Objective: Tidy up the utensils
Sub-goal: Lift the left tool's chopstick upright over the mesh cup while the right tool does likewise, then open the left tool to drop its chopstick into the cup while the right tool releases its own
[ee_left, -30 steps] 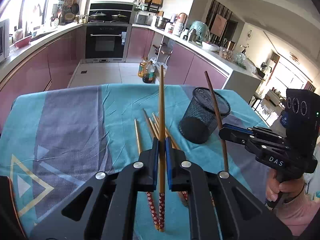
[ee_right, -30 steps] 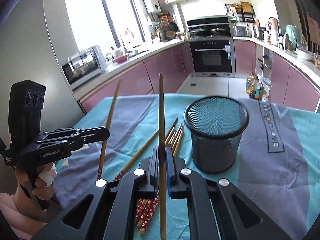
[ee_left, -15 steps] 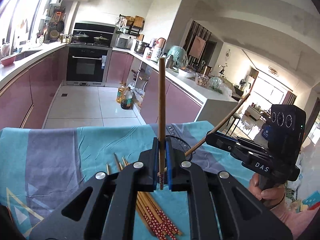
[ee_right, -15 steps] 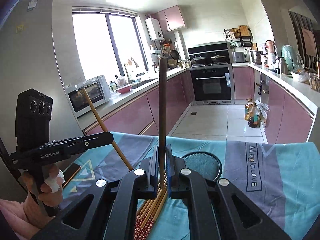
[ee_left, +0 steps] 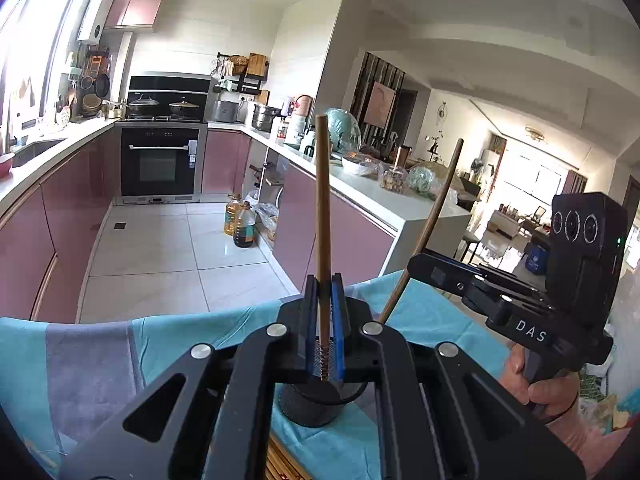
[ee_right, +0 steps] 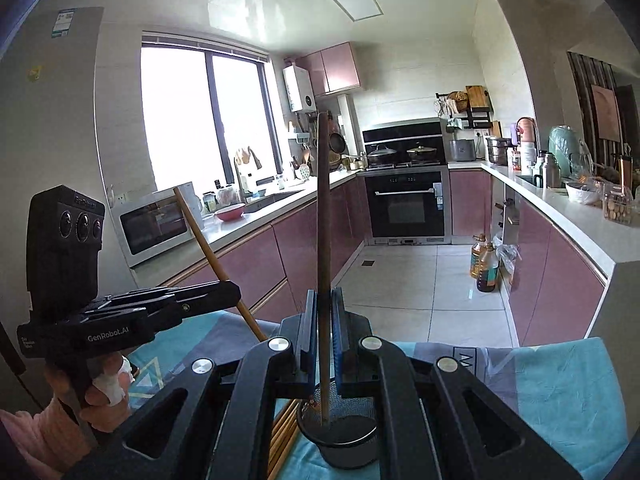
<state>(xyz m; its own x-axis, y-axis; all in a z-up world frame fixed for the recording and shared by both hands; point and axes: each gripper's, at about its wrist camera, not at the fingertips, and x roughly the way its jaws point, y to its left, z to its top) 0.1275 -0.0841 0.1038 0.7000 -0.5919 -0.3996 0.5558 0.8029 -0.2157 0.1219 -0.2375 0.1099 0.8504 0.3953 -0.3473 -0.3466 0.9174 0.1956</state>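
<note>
- Wooden light-brown chopstick pinched between the blue pads of the left gripper; long axis near vertical, plain end up, patterned red end down over the black wire-mesh cup.
- Dark-brown wooden chopstick clamped in the right gripper, also near upright, lower tip inside the same cup's mouth.
- From the left wrist view the dark stick leans up and right, out of the right gripper's nose.
- From the right wrist view the light stick leans up and left, out of the left gripper.
- Readable text: "DAS" on the right gripper body; "GenRobot.AI" on the left gripper body.
- Cup stands on the teal-and-grey tablecloth; cloth print shows an "M", rest hidden.
- Loose bundle of wooden chopsticks lies flat on the cloth just left of the cup.
- Each gripper is held by a bare hand.
</note>
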